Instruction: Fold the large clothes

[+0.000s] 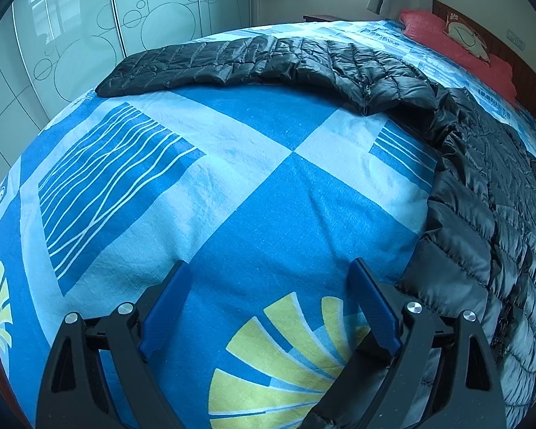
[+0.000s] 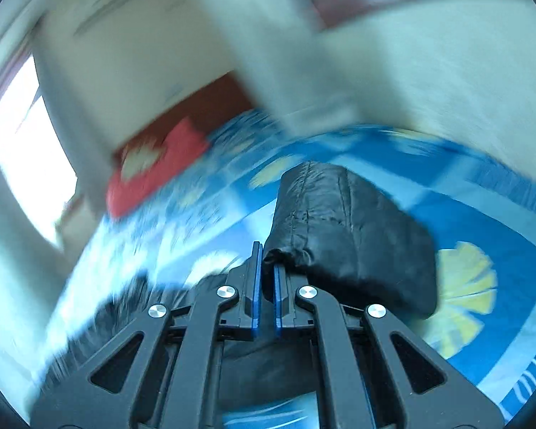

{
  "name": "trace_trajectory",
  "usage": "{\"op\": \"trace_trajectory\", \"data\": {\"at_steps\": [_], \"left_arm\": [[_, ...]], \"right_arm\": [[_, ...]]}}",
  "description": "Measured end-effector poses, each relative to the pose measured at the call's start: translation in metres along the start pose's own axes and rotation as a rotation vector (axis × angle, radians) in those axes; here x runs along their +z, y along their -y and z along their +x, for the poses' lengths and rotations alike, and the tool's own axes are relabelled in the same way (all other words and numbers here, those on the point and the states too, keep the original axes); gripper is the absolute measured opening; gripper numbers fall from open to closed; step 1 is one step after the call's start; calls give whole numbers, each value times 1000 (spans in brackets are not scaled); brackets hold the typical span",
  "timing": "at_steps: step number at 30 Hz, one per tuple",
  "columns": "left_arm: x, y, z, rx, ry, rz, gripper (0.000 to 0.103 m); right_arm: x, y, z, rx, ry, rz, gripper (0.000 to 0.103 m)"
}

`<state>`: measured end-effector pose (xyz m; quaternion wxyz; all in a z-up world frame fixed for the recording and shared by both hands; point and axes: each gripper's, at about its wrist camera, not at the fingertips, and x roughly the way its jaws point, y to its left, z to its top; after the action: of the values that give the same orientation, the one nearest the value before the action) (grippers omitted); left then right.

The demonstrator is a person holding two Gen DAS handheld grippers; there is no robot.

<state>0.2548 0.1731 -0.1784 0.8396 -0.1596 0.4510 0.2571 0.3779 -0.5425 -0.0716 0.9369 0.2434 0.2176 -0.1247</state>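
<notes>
A black quilted down jacket (image 1: 489,214) lies on the bed, its body along the right side and one sleeve (image 1: 232,62) stretched flat to the far left. My left gripper (image 1: 268,268) is open and empty, hovering over bare bedsheet just left of the jacket's hem. My right gripper (image 2: 267,257) is shut on the end of the jacket's other sleeve (image 2: 346,228) and holds it lifted above the bed. The right wrist view is motion-blurred.
The bed has a blue patterned sheet (image 1: 203,186) with yellow fan shapes. A red pillow (image 1: 457,43) lies at the headboard, also in the right wrist view (image 2: 153,164). A glass-door wardrobe (image 1: 71,43) stands beyond the far left edge.
</notes>
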Motion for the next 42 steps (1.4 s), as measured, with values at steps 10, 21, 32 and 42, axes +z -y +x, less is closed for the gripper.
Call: {"op": "trace_trajectory", "data": {"at_steps": [10,21,32,42], "left_arm": [[-1,-4,-1,-46,14,-22,91],[-2,-7,-1,-75,25,-35,92],[-2,-6,-2,-69,25,-31,93],[-4,-3,-2,-58,25,-20,93]], "right_arm": [[-136,-226,35,140,-254,-454,6],[-245,-276,18,219,-472,-543,57],[-206,-203,-22,345,-506,-115,62],[-155,-110,54,300,-469,402,45]]}}
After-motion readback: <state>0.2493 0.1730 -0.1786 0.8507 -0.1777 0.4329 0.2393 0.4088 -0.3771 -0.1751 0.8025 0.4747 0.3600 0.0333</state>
